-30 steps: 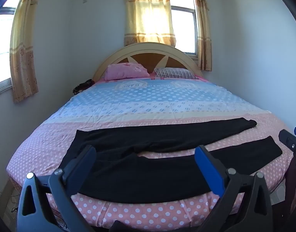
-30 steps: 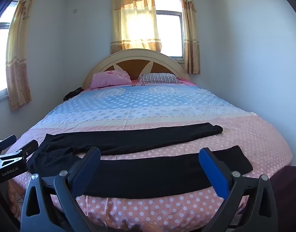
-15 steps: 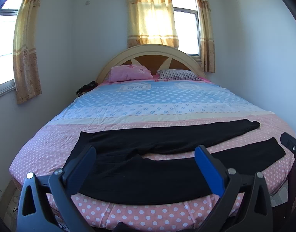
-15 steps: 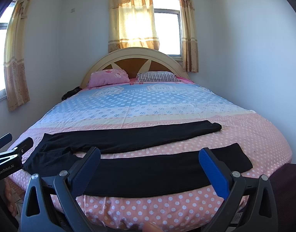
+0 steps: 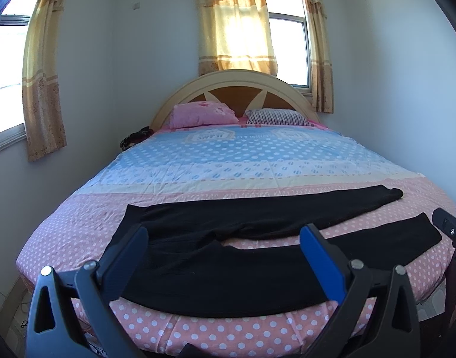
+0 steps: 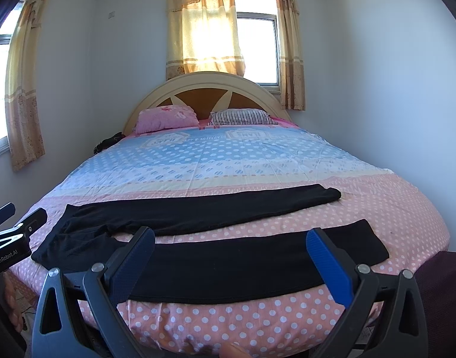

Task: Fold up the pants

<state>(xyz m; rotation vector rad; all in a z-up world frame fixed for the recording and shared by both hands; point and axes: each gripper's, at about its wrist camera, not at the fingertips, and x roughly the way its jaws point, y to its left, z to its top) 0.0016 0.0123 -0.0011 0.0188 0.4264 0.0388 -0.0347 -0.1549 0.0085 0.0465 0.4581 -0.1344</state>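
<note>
While both grippers, left [image 5: 223,246] and right [image 6: 230,249], hover with fingers spread wide, the black pants [image 6: 198,238] lie crosswise near the bed's [image 6: 228,161] foot, waistband left, legs pointing right.

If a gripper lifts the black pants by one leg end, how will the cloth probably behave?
The black pants lie flat and follow the bed surface, so they are probably floppy and would hang down. The legs are long and spread apart, so the far part would likely drag. The cloth looks thin, probably light.
</note>
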